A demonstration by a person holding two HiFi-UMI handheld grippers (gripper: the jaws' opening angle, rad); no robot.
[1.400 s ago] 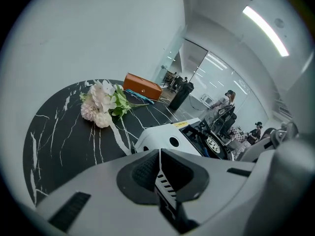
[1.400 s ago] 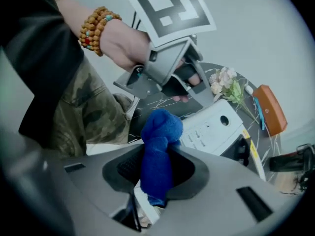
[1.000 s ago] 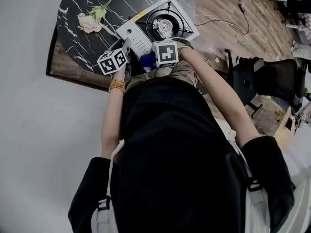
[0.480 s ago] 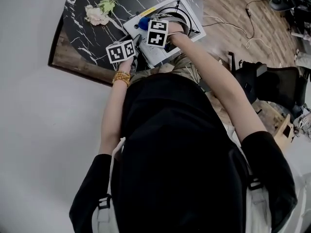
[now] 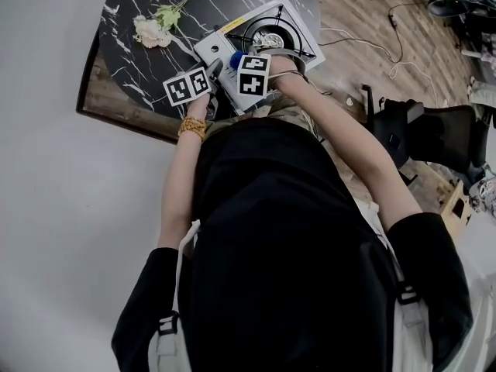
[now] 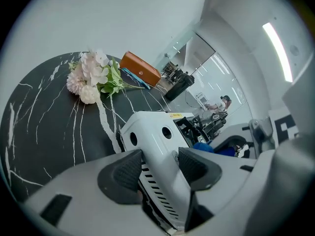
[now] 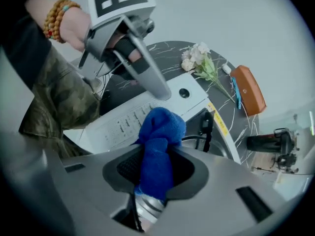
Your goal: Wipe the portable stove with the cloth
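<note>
The white portable stove (image 5: 221, 46) sits on the black marble table (image 5: 124, 29), its burner (image 5: 269, 37) on the right. My left gripper (image 5: 215, 68) reaches to the stove's near left corner. In the left gripper view that corner (image 6: 157, 136) lies between the jaws, which are opening (image 6: 160, 163). My right gripper (image 7: 156, 168) points down over the stove's control side (image 7: 128, 119), shut on a bunched blue cloth (image 7: 160, 132). The cloth (image 5: 235, 56) shows just above the right gripper's marker cube in the head view.
A bunch of pale flowers (image 5: 151, 29) lies on the table left of the stove. An orange case (image 6: 140, 69) lies beyond it. The table's wooden edge (image 5: 124, 118) runs near my body. A dark chair (image 5: 418, 130) and cables stand on the wooden floor at right.
My right gripper has carried the blue cloth from the stove's near edge up over its control side. The left gripper has stayed at the stove's corner.
</note>
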